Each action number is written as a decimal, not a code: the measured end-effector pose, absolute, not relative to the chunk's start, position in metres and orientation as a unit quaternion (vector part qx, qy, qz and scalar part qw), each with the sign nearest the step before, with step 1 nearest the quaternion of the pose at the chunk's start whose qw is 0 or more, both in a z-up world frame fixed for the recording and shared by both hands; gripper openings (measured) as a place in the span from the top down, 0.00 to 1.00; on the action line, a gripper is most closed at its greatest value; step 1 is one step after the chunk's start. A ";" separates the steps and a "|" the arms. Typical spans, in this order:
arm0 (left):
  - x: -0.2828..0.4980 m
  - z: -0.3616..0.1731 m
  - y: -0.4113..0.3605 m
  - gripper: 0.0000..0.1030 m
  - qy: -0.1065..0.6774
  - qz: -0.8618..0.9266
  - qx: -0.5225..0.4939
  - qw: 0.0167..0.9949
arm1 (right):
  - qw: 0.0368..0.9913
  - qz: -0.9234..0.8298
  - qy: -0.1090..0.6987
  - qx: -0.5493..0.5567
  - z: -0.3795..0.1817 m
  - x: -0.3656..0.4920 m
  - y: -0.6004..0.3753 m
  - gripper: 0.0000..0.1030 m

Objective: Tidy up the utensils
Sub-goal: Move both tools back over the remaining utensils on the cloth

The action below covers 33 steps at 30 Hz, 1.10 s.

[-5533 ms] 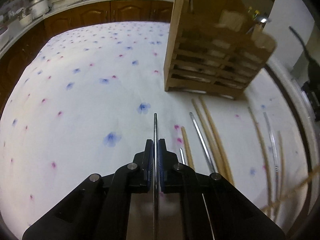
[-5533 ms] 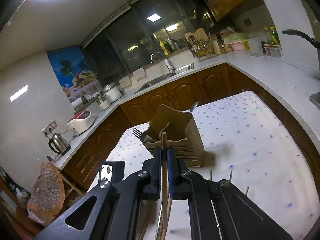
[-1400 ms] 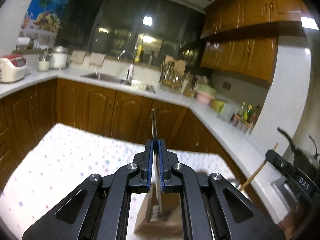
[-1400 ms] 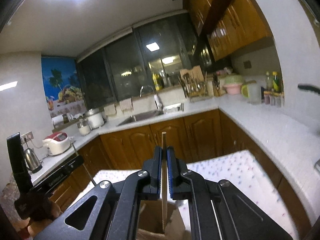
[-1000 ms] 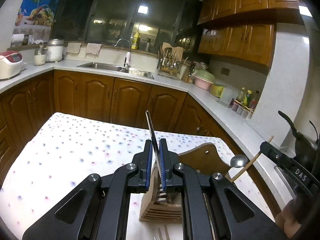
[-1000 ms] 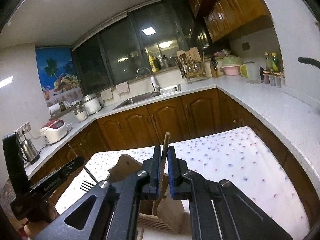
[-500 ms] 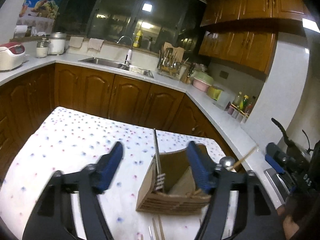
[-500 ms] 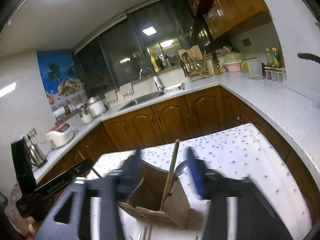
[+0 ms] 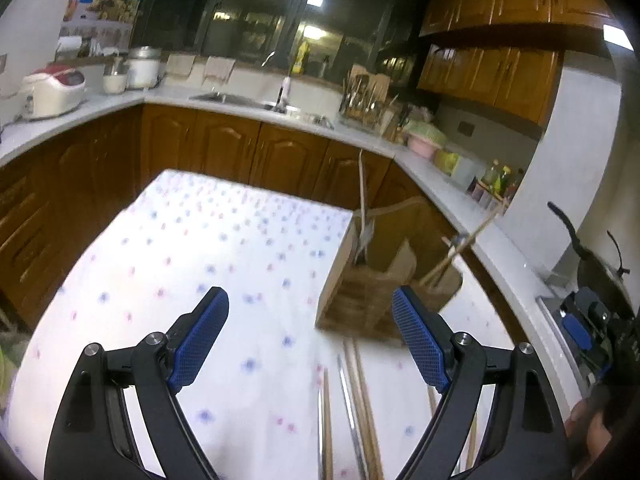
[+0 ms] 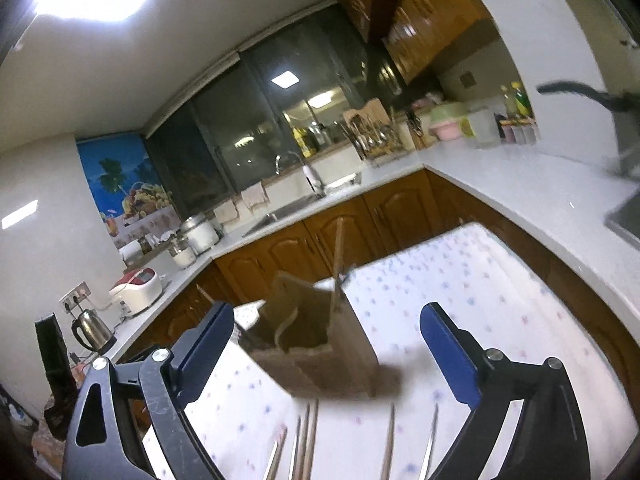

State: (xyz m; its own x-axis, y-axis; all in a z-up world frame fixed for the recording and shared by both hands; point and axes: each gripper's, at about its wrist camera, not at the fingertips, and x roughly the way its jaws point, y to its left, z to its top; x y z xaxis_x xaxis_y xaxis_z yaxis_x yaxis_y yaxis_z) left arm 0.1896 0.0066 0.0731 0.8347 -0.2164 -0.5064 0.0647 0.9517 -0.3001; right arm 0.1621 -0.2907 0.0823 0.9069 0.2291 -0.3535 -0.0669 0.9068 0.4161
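Loose utensils remaining: wooden chopsticks [image 9: 362,396] and thin metal pieces [image 9: 347,392] lie side by side on the cloth at the lower centre of the left wrist view, running toward the camera. In the right wrist view their ends show along the bottom edge, wooden sticks [image 10: 310,436] left of centre and metal handles [image 10: 430,446] to the right; which metal piece is fork, spoon or chopstick cannot be told from here.

Handling, as a judgement: all are light, stiff and slender. The metal ones look smooth and likely to slip or swivel between pads; the wood should give more friction. Lying flat and close together, they risk a double pick-up. Best hold is probably across the shaft, near the upper third, so the piece hangs steadily for insertion.

The wooden holder [image 9: 372,280] stands just beyond them, right of centre. A fork [image 9: 362,216] stands in it handle up, and a chopstick [image 9: 460,246] leans out to the right. In the right wrist view a chopstick [image 10: 336,276] stands upright in the holder [image 10: 316,356].

Left gripper [image 9: 310,332]: jaws opening, already wide, nothing between the blue pads [image 9: 198,338]. Right gripper [image 10: 326,348]: jaws opening, wide, empty.

Surroundings: floral tablecloth [image 9: 180,248], brown cabinets [image 9: 224,148], white counter with sink [image 9: 240,98] beyond.
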 end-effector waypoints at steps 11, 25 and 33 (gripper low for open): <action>0.157 0.021 0.000 0.17 0.332 -0.069 -0.124 0.932 | 0.947 0.050 0.252 0.193 0.044 0.114 -0.301 0.07; 0.157 0.000 -0.018 0.17 0.366 -0.076 -0.099 0.922 | 0.935 0.031 0.306 0.176 0.001 0.102 -0.303 0.09; 0.174 -0.011 -0.030 0.23 0.389 -0.084 -0.076 0.914 | 0.930 0.028 0.329 0.162 -0.007 0.115 -0.300 0.28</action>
